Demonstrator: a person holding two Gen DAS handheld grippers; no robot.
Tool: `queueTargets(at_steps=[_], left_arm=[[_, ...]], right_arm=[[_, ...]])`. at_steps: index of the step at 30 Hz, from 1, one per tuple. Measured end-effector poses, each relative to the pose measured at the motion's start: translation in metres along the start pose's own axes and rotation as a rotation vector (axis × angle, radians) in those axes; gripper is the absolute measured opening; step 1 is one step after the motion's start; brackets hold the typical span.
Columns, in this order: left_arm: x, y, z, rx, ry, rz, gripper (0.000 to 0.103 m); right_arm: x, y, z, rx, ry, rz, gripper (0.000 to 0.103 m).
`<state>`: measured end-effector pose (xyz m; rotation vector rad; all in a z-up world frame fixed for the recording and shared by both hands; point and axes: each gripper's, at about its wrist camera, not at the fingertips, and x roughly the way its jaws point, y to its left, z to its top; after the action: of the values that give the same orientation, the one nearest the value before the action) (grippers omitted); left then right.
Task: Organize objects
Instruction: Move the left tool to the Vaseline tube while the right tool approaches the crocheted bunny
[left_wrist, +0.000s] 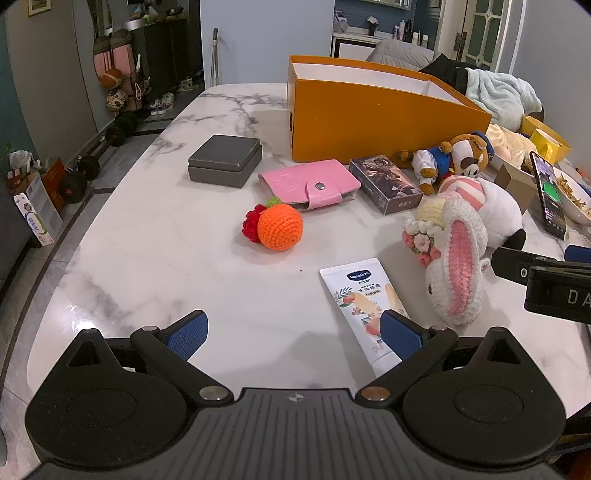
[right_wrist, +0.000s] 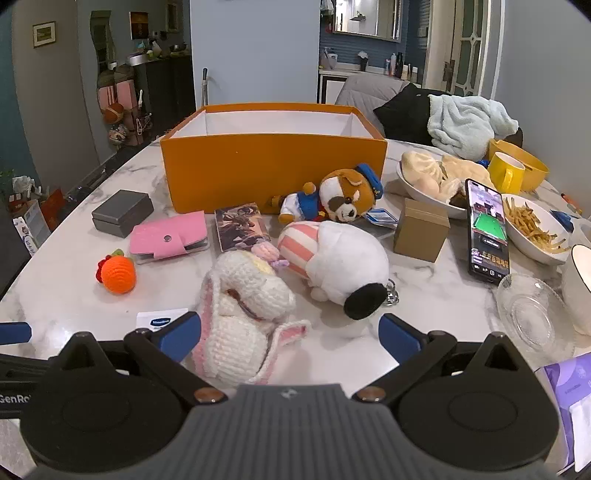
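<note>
Left claw wide open, empty, over lotion tube; right claw wide open around knitted bunny

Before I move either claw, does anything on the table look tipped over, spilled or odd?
Nothing is spilled or damaged. The plush toys are toppled: the crocheted rabbit, the white plush dog and the sailor bear all lie on their sides. The Vaseline tube lies flat and askew. The orange box looks empty.
</note>
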<state>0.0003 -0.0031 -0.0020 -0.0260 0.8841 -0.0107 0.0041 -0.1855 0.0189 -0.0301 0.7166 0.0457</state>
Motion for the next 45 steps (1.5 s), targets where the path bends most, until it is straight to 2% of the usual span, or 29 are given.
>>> queueTargets(at_steps=[21, 37, 45], left_arm=[[0.003, -0.004, -0.004, 0.011, 0.007, 0.007, 0.103], [0.019, -0.045, -0.015, 0.078, 0.045, -0.007, 0.103], [0.034, -0.065, -0.016, 0.12, 0.051, -0.008, 0.103]], right_arm=[[0.004, 0.0, -0.005, 0.004, 0.01, 0.004, 0.102], [0.02, -0.009, -0.006, 0.029, 0.028, 0.073, 0.102], [0.039, -0.002, -0.001, -0.016, 0.062, 0.127, 0.102]])
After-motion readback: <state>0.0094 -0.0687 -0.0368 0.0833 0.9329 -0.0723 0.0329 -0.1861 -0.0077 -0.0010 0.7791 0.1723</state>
